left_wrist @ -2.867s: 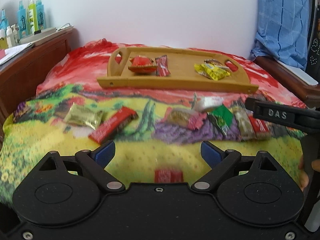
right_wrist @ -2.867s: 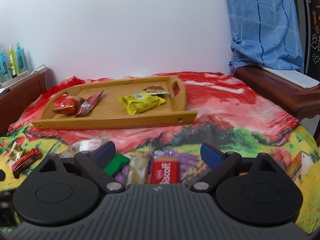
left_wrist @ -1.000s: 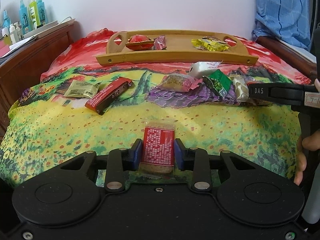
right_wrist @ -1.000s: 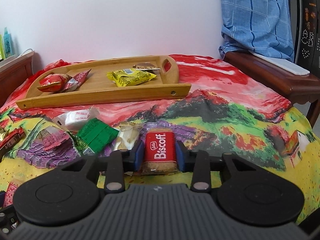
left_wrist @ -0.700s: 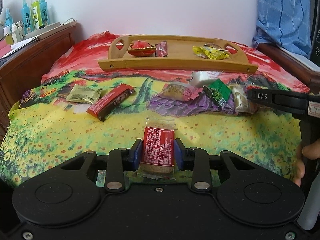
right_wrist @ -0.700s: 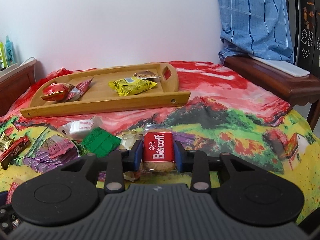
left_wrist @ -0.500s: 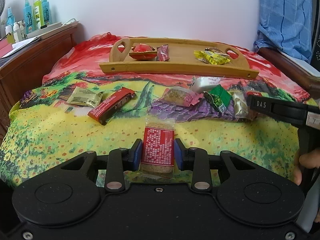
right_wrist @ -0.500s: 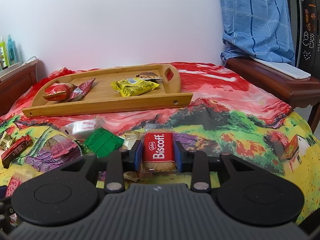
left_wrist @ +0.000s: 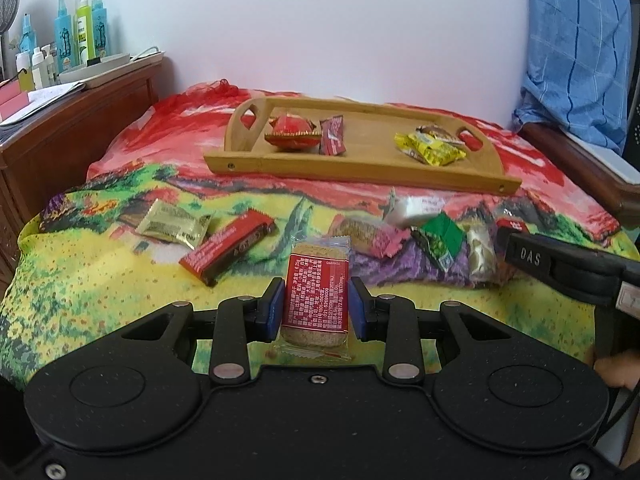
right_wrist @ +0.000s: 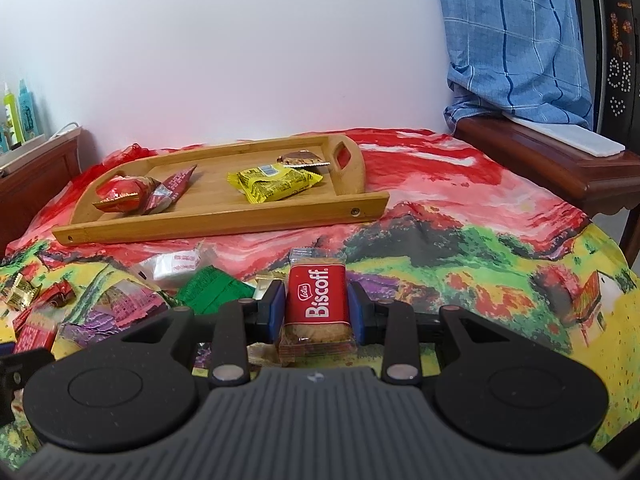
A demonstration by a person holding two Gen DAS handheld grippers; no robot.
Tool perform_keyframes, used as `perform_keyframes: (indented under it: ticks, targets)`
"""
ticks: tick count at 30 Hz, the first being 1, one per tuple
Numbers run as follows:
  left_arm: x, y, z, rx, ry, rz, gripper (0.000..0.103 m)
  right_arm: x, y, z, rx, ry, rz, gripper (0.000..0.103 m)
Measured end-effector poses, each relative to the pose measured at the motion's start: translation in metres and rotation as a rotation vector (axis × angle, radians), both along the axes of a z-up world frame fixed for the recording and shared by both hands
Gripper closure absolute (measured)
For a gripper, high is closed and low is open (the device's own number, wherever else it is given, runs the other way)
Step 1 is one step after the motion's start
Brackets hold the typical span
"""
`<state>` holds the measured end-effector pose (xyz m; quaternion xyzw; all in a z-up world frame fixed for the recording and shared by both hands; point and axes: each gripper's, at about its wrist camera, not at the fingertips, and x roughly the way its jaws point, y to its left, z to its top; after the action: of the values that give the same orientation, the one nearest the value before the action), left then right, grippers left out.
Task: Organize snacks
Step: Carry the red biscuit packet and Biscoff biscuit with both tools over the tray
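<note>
Both claws [left_wrist: 316, 307] [right_wrist: 316, 307] clamped, tilted downward

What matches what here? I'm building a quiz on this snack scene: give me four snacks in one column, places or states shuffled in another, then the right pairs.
Things:
1. Biscoff biscuit
2. yellow packet
3. gold sachet
4. biscuit with red printed label

Places:
A. flat on the cloth, beside the long red bar
B. clamped in the right gripper
C. clamped in the left gripper
D. on the wooden tray

Pairs: 1-B, 2-D, 3-A, 4-C
</note>
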<state>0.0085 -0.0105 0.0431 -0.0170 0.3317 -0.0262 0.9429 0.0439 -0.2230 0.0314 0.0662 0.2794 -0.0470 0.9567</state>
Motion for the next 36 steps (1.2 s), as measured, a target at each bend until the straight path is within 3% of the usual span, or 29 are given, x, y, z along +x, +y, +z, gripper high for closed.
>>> perform_keyframes:
  ticks: [13,20,28,36]
  targets:
    - [0.037,0.003,0.03,-0.03,-0.048,-0.001,0.071,0.015,0.003,0.029,-0.031,-0.079,0.102,0.064]
    - [0.07,-0.001,0.052,-0.055,-0.069,-0.025,0.071,0.039,-0.012,0.043,0.052,-0.099,0.108,0.064]
    - [0.12,-0.008,0.067,-0.136,-0.047,-0.045,0.071,0.073,-0.029,0.052,0.097,-0.102,0.099,0.064]
    - [0.161,-0.024,0.072,-0.137,-0.045,-0.076,0.071,0.109,-0.041,0.05,0.115,-0.077,0.092,0.064]
